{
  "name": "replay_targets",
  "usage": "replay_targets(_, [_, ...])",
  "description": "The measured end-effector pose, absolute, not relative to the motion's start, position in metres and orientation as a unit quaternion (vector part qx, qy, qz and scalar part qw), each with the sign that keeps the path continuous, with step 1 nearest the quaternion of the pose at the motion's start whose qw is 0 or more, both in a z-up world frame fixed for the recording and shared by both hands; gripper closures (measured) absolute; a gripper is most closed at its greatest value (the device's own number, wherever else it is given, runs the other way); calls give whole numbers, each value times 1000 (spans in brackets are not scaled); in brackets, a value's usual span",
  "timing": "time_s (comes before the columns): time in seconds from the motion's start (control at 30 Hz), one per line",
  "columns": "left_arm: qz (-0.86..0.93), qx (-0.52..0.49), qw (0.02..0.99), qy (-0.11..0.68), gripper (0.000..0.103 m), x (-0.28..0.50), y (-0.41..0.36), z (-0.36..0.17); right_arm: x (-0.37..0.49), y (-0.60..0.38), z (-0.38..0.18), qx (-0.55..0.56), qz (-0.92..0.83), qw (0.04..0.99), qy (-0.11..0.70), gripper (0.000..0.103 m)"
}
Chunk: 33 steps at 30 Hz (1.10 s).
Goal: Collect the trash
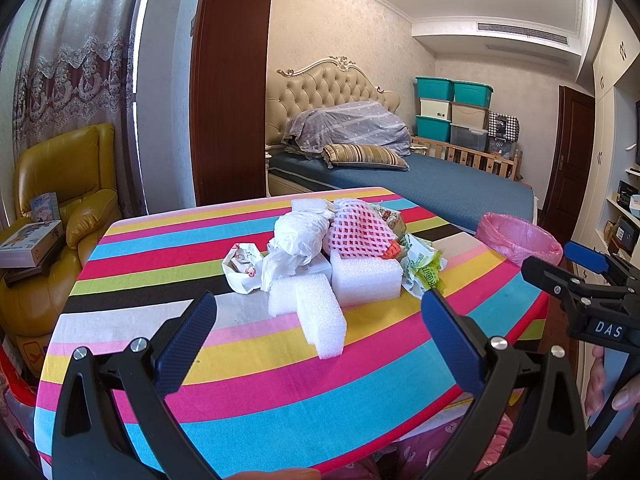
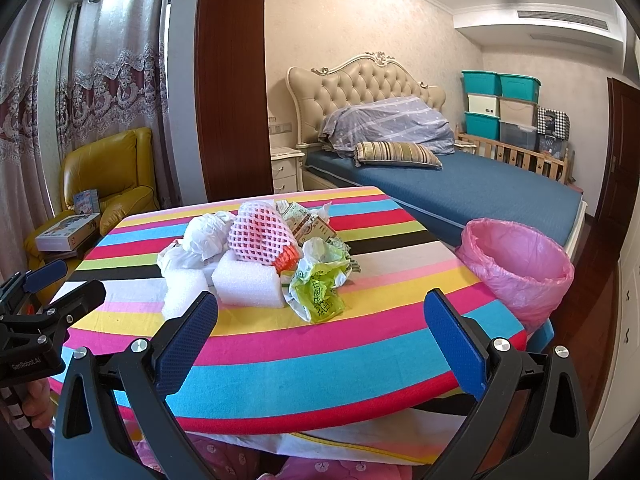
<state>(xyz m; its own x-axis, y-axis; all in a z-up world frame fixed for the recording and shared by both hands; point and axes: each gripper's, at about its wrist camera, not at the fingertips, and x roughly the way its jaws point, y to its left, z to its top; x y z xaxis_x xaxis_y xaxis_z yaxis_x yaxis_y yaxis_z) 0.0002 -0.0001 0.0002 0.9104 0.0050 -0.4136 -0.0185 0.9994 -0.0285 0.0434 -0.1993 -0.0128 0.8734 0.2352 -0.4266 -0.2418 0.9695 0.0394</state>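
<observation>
A heap of trash lies mid-table on the striped cloth (image 1: 260, 380) (image 2: 320, 356): white foam blocks (image 1: 366, 282) (image 2: 246, 284), a pink foam net (image 1: 358, 230) (image 2: 260, 234), crumpled white plastic (image 1: 298, 236) (image 2: 208, 234), a green-printed bag (image 1: 424, 268) (image 2: 318, 288) and a small printed wrapper (image 1: 242, 266). The bin with a pink liner (image 1: 520, 238) (image 2: 518, 260) stands off the table's right edge. My left gripper (image 1: 320, 340) is open, short of the foam. My right gripper (image 2: 322, 336) is open too, near the front edge, and shows at the right of the left wrist view (image 1: 560, 268).
A yellow leather armchair (image 1: 68, 184) (image 2: 112, 176) with boxes sits at the left. Behind the table are a dark wood panel (image 1: 232, 80) and a blue bed (image 2: 460, 188). Stacked storage boxes (image 1: 452, 116) stand in the far corner. Shelves (image 1: 624, 216) line the right wall.
</observation>
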Motion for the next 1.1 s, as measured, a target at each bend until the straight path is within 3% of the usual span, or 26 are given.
replay_targets(1.1, [36, -24, 972, 232, 4, 4, 23, -17, 59, -198, -34, -5, 121, 962, 244, 6])
